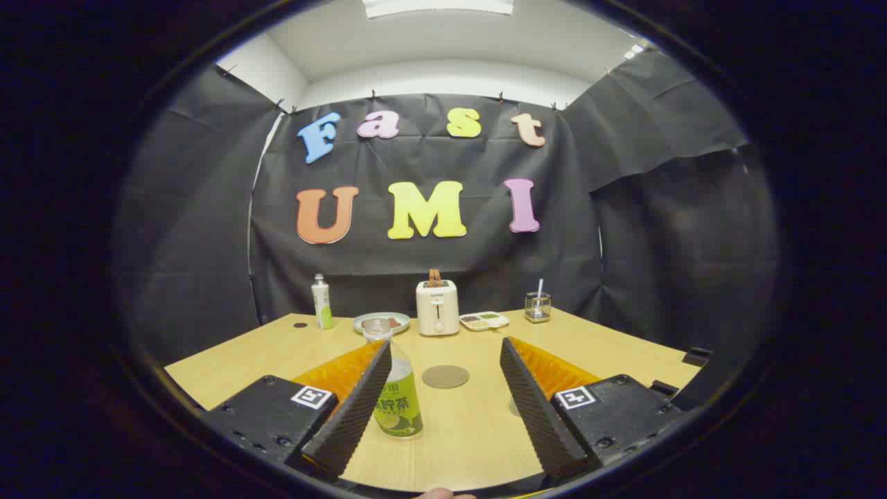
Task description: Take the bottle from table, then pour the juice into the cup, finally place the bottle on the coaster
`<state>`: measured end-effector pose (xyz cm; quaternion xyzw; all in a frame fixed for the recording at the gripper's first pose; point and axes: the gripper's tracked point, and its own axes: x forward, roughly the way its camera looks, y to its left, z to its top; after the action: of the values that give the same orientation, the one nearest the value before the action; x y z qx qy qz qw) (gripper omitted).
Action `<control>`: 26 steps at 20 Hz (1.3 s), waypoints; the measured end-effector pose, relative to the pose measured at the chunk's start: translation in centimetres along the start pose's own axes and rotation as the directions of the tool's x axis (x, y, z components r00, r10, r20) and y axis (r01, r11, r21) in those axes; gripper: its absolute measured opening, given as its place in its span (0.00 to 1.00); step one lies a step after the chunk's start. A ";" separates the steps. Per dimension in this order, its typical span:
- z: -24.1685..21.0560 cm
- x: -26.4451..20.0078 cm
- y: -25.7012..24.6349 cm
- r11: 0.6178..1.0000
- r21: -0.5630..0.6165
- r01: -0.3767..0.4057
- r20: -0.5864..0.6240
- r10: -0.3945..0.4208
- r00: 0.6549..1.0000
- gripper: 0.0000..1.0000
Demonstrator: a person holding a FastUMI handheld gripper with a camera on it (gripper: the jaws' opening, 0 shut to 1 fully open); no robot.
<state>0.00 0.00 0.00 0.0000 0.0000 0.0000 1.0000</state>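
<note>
The juice bottle (396,388) stands upright on the wooden table (610,346), between the two fingers and close against the inner face of the left finger (353,409); whether they touch cannot be told. Its cap is off. A green label wraps its lower half; the printing on it is too small to read. Each finger base carries a square black-and-white marker tag (311,397).

The gripper (443,409) is level and points along the table toward the back wall. Its fingers are spread wide apart and clamp nothing; the right finger (533,409) is well apart from the bottle.

The round brown coaster (445,376) lies flat beyond the bottle, between the fingers. Farther back stand a cream toaster (437,307), a green plate (381,322), a divided snack tray (484,320), a wire holder (538,306) and a second bottle (321,302).
</note>
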 end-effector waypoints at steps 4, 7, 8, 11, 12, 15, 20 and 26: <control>-0.4 0.2 -0.6 1.000 -0.027 0.015 -0.013 -0.016 1.000 1.00; -0.9 0.5 -0.4 1.000 -0.020 0.012 -0.030 -0.013 0.999 1.00; -1.0 0.6 0.0 1.000 -0.026 0.002 -0.034 -0.003 0.999 1.00; -0.8 0.6 0.7 0.998 -0.055 -0.014 -0.030 0.012 0.999 1.00; -0.6 0.6 0.8 0.998 -0.059 -0.017 -0.024 0.016 1.000 1.00; -0.3 0.5 1.1 0.997 -0.069 -0.025 -0.011 0.024 1.000 1.00; -0.2 0.5 1.8 0.997 -0.059 -0.050 -0.012 0.050 0.999 1.00; -0.3 0.6 2.3 0.995 -0.079 -0.057 -0.019 0.056 0.998 1.00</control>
<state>0.59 2.34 -0.30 -0.0400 0.0081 0.0283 0.9988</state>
